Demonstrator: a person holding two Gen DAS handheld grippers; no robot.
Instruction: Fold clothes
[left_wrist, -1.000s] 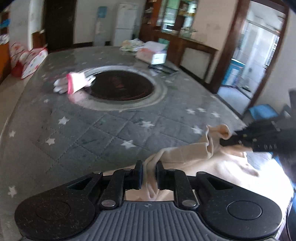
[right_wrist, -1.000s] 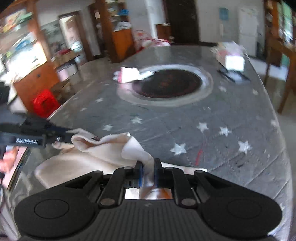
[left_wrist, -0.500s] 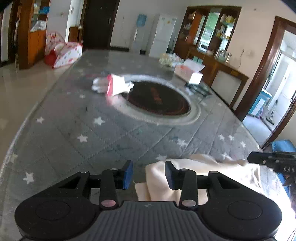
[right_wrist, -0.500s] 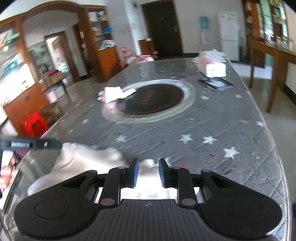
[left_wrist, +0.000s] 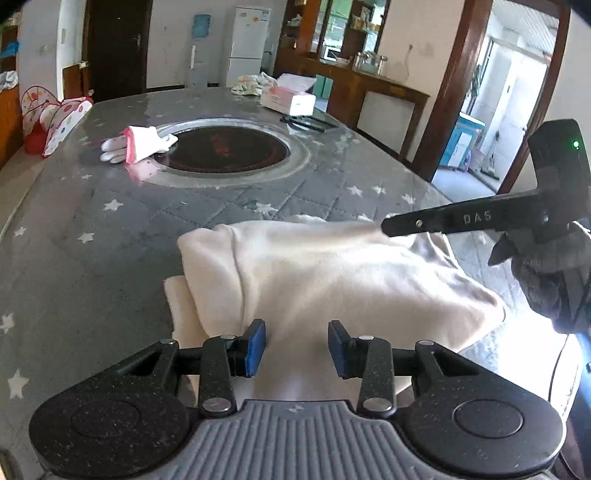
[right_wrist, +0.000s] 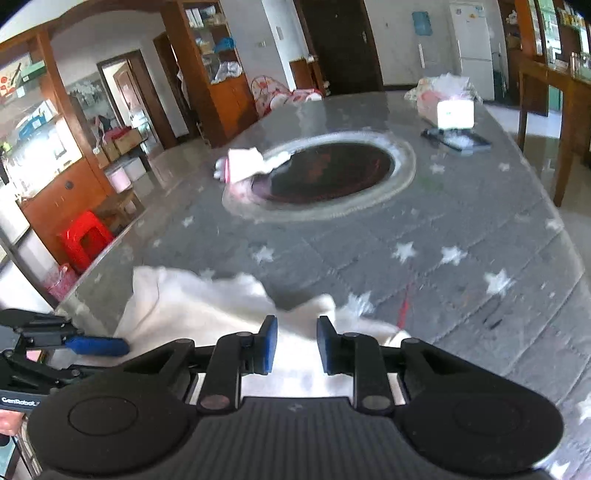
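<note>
Two grippers are in play, and both have their jaws spread with nothing between the blue pads. One cream garment (left_wrist: 332, 273) lies bunched on the near edge of the desk (left_wrist: 110, 229), a grey quilted top with white stars, folded over itself with a second layer showing under its left side. The left gripper (left_wrist: 296, 345) sits just over the cloth's near edge; the right gripper (right_wrist: 293, 345) does the same from the other side.

One dark round plate (left_wrist: 225, 149) with a pale ring is set in the middle of the desk. One small pink-and-white cloth (left_wrist: 138, 147) lies on the ring's left rim. One tissue box (left_wrist: 288, 99) and one dark flat item (left_wrist: 308, 123) sit farther back.

Only the left view shows the right gripper from outside, as a black bar above the garment's far right side, held by a grey-gloved hand (left_wrist: 550, 273). Only the right view shows one red stool (right_wrist: 86, 240) on the floor and the left gripper's blue pad at the garment's left edge; that view is motion-blurred.
</note>
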